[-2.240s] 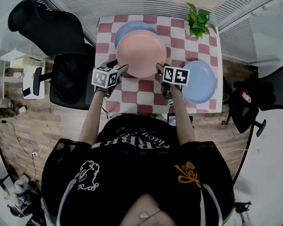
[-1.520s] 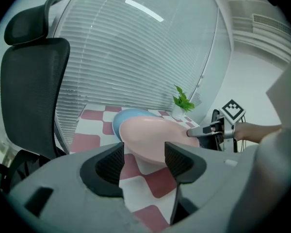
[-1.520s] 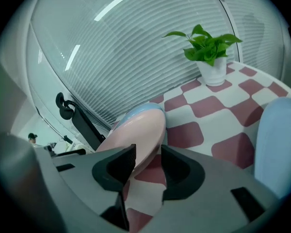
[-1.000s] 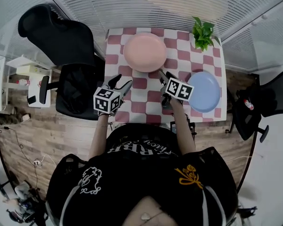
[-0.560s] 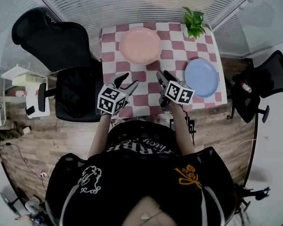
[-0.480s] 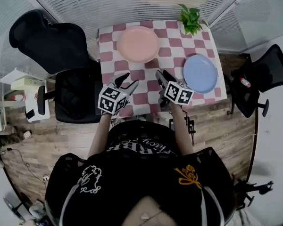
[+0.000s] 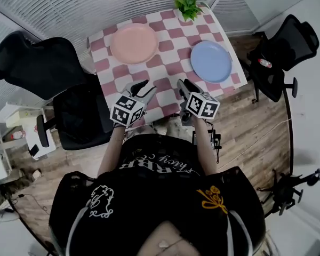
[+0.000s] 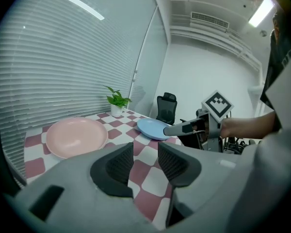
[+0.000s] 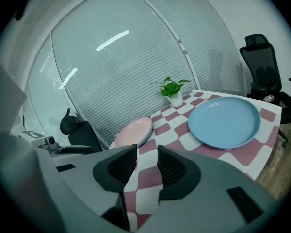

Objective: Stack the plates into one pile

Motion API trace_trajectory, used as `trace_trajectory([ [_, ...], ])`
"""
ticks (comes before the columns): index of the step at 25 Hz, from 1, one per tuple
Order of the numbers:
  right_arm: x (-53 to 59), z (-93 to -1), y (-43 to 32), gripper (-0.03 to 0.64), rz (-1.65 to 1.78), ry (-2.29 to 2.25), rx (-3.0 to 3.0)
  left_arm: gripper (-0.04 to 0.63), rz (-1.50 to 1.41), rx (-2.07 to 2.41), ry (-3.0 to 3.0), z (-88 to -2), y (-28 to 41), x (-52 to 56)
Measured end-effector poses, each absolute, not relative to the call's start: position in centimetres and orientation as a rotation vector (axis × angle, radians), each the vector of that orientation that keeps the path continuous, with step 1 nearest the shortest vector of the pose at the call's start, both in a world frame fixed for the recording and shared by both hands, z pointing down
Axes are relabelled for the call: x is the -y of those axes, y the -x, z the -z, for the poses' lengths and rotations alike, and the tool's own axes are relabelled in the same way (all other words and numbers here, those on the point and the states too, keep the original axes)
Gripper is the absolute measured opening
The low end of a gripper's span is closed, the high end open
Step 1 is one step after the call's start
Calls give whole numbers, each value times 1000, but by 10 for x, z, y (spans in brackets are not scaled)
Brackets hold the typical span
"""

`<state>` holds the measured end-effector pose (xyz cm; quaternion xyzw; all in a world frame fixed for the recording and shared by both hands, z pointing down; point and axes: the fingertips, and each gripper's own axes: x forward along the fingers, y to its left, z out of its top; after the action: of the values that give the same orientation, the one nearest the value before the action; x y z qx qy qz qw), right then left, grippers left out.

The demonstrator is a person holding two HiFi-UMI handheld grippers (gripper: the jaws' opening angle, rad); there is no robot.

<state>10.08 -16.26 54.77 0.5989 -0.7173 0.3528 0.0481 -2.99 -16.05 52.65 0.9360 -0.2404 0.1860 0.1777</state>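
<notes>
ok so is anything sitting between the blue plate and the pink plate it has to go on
Nothing visible does. Only bare checked tablecloth lies between the blue plate and the pink plate. The potted plant stands back at the table's far edge, off that path.

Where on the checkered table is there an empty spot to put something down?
The table is bare between the pink plate and the blue plate, and along its near edge in front of both. It is tightest at the far corner, between the plant and the blue plate.
</notes>
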Motion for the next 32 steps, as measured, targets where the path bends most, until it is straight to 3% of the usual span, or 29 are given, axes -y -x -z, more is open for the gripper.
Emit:
trace_trajectory([
  [9, 160, -554, -192, 130, -1100, -1927, 2139, 169, -579, 592, -2666, -535, -52, 160],
  [25, 192, -591, -395, 129, -1173, -1847, 2076, 172, -621, 825, -2315, -600, -181, 197],
  [32, 199, -625, -431, 130, -1212, -1781, 1977, 232, -662, 885, -2187, -631, -211, 209],
])
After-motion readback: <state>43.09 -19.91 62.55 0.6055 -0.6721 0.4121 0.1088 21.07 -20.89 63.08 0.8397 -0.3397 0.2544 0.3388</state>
